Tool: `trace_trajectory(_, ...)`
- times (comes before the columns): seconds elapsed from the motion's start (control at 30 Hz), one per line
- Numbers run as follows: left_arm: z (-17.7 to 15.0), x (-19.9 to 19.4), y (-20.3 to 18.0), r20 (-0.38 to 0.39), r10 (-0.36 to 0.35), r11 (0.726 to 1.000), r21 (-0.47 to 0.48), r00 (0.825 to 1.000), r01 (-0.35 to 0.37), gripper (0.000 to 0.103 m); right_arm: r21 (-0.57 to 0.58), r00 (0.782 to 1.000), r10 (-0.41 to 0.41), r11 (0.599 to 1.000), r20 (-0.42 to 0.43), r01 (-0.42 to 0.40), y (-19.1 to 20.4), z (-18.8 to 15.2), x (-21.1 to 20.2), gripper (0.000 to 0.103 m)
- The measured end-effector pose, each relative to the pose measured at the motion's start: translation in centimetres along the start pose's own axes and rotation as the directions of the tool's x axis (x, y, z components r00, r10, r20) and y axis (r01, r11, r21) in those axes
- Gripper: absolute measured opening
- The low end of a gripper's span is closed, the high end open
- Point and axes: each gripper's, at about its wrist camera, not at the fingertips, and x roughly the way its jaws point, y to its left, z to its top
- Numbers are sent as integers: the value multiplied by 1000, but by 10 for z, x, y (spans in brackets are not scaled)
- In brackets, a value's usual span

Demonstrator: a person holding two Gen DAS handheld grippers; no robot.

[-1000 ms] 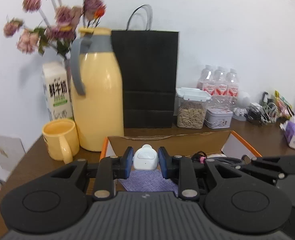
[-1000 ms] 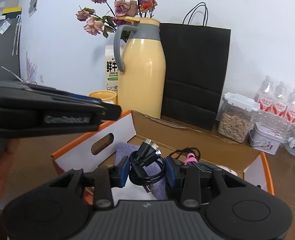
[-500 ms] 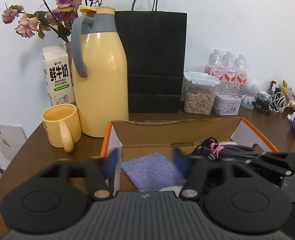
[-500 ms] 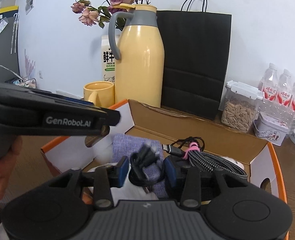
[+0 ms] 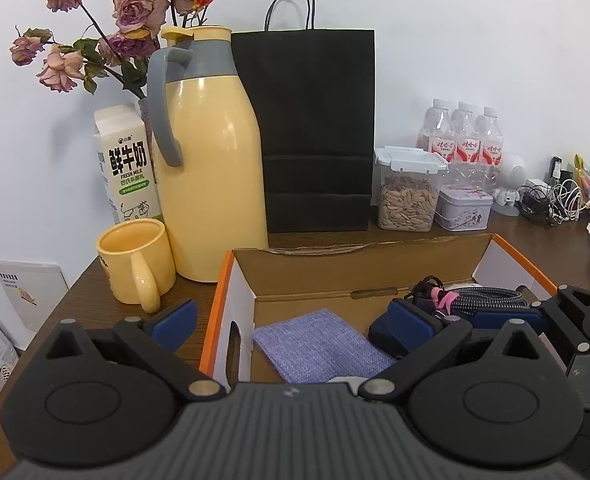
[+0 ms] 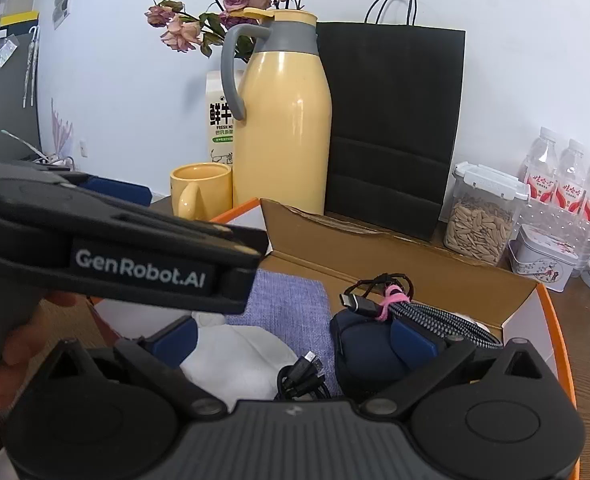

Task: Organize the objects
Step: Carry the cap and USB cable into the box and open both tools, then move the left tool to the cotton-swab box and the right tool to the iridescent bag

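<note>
An open cardboard box [image 5: 375, 276] with an orange rim holds a purple cloth [image 5: 319, 344], a braided cable with a pink tie [image 6: 427, 314], a dark blue pouch [image 6: 363, 356] and a white bundle [image 6: 239, 356]. My left gripper [image 5: 291, 320] hovers over the box's left wall. Its jaws are opening, with nothing gripped between them. My right gripper [image 6: 295, 340] is over the box, jaws opening too. The coiled black USB cable [image 6: 303, 378] lies loose below it, untouched by the pads.
Behind the box stand a yellow jug [image 5: 211, 184], a yellow mug [image 5: 135, 260], a milk carton [image 5: 127, 164], a black paper bag [image 5: 315, 132], a seed jar [image 5: 409, 192], a tin [image 5: 463, 206] and water bottles [image 5: 463, 140]. A hand [image 6: 3, 364] holds the left gripper's housing [image 6: 135, 268].
The left jaws spread wide and the small white device they held is gone from between them. The right jaws let go of the black cable, which dropped into the box.
</note>
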Motion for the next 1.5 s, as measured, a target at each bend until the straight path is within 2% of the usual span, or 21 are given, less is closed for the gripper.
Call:
trace_trajectory(0.4, 0, -25, -1, 40, 6, 1000, -13, 999, -6, 103, 0, 1000, -20, 1000, 15, 20, 1, 1, -16, 103)
trace_trajectory(0.9, -16, -89, -3, 50, 25, 999, -33, 998, -23, 103, 17, 996, -64, 998, 57, 63, 5, -14, -83, 103)
trace_trajectory(1.3, -33, -131, -9, 41, 50, 998, -37, 998, -49, 103, 29, 994, -99, 995, 55, 97, 5, -35, -128, 103)
trace_trajectory(1.5, -51, -140, -14, 6, 62, 997, -37, 998, -61, 103, 36, 995, -98, 995, 32, 97, 5, -54, -141, 103)
